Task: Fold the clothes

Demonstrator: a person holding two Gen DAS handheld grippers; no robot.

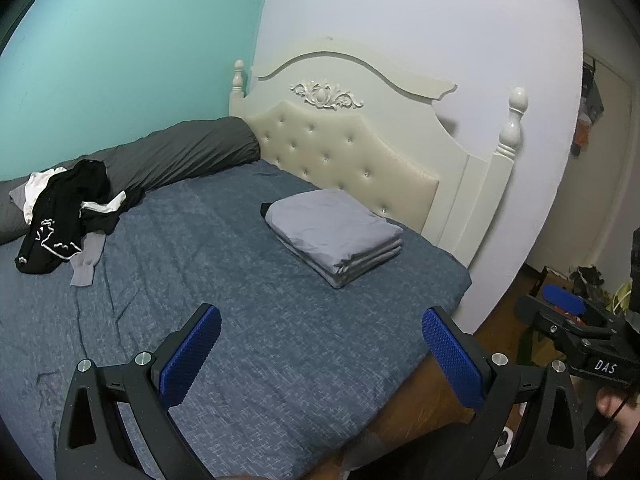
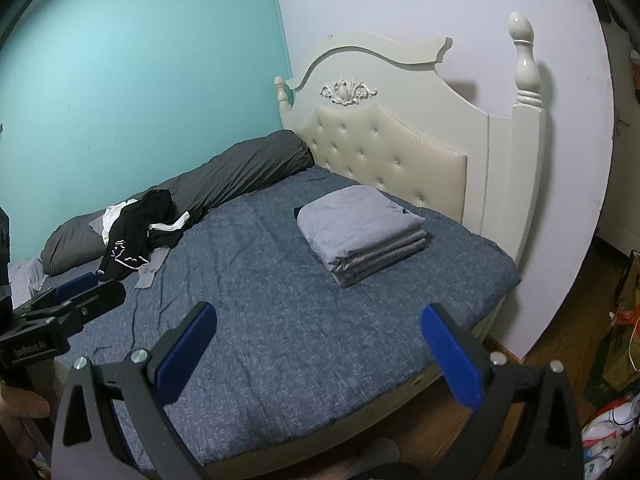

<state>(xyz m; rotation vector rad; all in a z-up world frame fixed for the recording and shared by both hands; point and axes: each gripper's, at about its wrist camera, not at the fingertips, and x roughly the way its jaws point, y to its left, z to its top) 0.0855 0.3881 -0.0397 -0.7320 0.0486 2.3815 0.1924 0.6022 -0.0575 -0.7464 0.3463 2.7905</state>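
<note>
Your bed [image 1: 248, 320] wears a mottled blue woven sheet, with a cream button-tufted headboard [image 1: 344, 152] at its head. Along the far edge lies a long grey bolster [image 1: 180, 152]. Near the headboard edge sits a squared stack of folded grey clothes [image 1: 336, 236]; a rumpled black-and-white heap [image 1: 68, 216] lies at the far edge. Your left gripper [image 1: 320, 354] and right gripper [image 2: 318, 354] both hold nothing, blue knurled pads apart. "DAS" is printed on the right one.
</note>
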